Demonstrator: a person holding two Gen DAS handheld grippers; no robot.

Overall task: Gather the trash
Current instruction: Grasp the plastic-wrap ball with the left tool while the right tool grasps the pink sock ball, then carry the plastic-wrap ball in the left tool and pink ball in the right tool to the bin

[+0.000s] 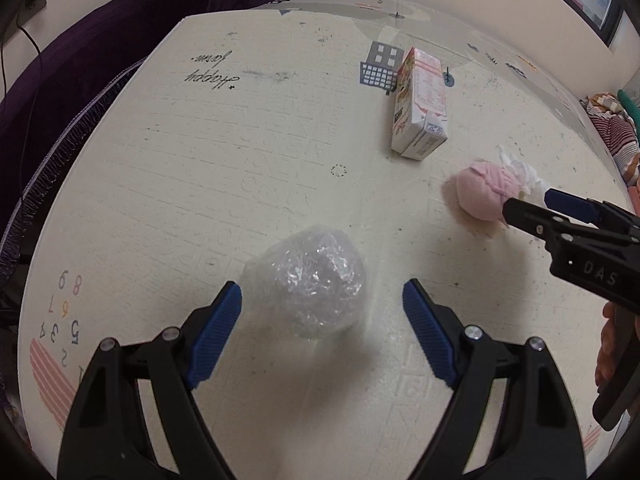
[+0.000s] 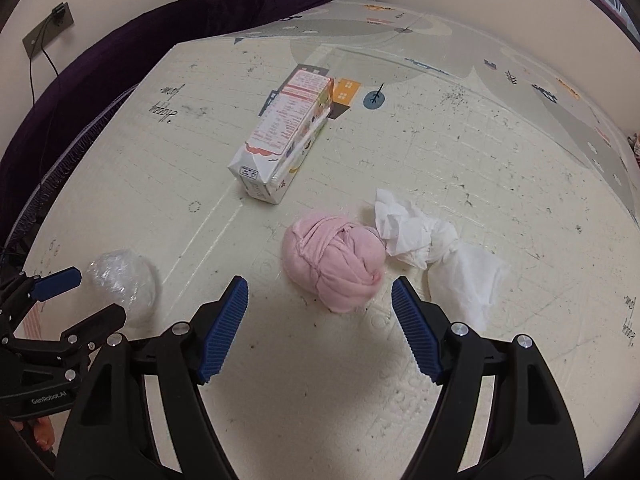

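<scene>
In the left wrist view, the white tissue (image 1: 520,174) is largely hidden behind the pink cloth ball (image 1: 482,192) and the right gripper (image 1: 536,208), whose rear is cut off by the right edge so that its jaw gap cannot be judged there. In the right wrist view, the left gripper (image 2: 92,296) is cropped at the left edge, and part of the crumpled plastic ball (image 2: 122,280) is covered by its fingers. The small print on the drink carton (image 2: 280,144) cannot be read.
</scene>
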